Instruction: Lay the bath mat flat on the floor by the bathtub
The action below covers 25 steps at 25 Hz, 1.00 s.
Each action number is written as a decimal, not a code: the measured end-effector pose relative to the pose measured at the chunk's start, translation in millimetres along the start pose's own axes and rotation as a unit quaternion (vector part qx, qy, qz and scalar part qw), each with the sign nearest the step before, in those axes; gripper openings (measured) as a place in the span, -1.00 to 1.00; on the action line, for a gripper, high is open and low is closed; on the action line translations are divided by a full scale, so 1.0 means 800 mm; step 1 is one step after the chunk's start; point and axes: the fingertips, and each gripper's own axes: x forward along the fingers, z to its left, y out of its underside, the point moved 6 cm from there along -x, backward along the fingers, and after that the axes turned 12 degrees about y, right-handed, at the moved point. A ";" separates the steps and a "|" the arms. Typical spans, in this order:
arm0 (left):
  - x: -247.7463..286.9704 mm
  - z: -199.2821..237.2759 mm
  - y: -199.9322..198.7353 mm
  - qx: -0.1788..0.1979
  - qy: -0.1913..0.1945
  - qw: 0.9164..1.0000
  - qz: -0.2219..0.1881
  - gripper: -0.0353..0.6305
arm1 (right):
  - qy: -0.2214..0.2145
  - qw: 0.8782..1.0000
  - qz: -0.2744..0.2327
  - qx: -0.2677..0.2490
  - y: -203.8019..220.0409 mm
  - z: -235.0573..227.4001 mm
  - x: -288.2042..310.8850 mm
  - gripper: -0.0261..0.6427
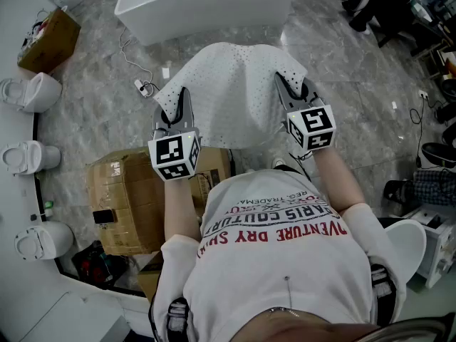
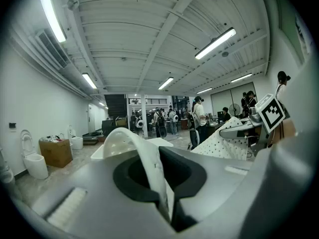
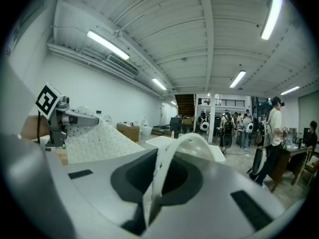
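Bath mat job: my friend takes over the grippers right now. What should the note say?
Left gripper: shut on the left edge of the bath mat.
Right gripper: shut on its right edge.
Mat: held up between them, sagging, in front of the white bathtub.
Done: mat lifted and spread.
Left: lower it flat onto the floor by the bathtub, then let go.
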 end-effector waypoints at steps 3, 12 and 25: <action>0.000 0.005 -0.002 -0.001 0.000 1.000 -0.004 -0.82 | -0.001 1.000 0.000 0.000 -0.002 0.004 0.003 -0.88; 0.002 0.017 0.008 -0.017 0.001 1.000 -0.006 -0.82 | -0.007 1.000 0.003 -0.004 -0.003 0.016 0.013 -0.88; 0.062 0.056 0.020 -0.036 -0.032 0.999 0.011 -0.82 | -0.033 0.999 0.033 0.027 0.014 -0.017 0.108 -0.88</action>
